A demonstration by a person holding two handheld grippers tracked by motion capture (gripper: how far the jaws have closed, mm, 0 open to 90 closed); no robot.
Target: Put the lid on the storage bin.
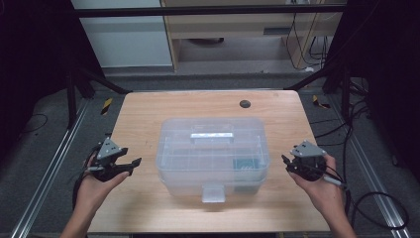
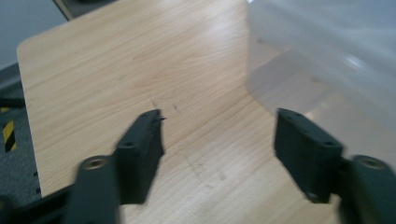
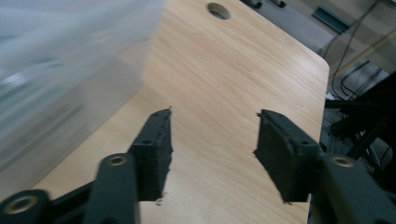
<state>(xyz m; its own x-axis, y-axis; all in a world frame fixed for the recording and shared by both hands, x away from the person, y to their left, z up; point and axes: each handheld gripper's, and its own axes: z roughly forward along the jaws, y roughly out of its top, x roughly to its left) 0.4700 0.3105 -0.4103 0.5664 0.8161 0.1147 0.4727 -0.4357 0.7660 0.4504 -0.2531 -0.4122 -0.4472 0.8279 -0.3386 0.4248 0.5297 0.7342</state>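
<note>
A clear plastic storage box (image 1: 213, 153) with a shut lid stands in the middle of the wooden table (image 1: 143, 114). It has a top handle (image 1: 211, 136) and a front latch (image 1: 213, 192), and a small dark greenish item (image 1: 243, 163) shows dimly inside. My left gripper (image 1: 132, 166) is held just left of the box, jaws open and pointing at its side. In the left gripper view, the open left gripper (image 2: 219, 116) has bare table between its jaws and the box (image 2: 327, 46) at the right. My right gripper (image 1: 285, 163) sits just right of the box. Seen in its own view, the right gripper (image 3: 214, 113) is open and empty, with the box (image 3: 60, 60) at the left.
A round cable hole (image 1: 244, 103) lies near the table's far edge, also seen as the hole (image 3: 218, 10) in the right gripper view. Dark frame legs and cables surround the table on the floor.
</note>
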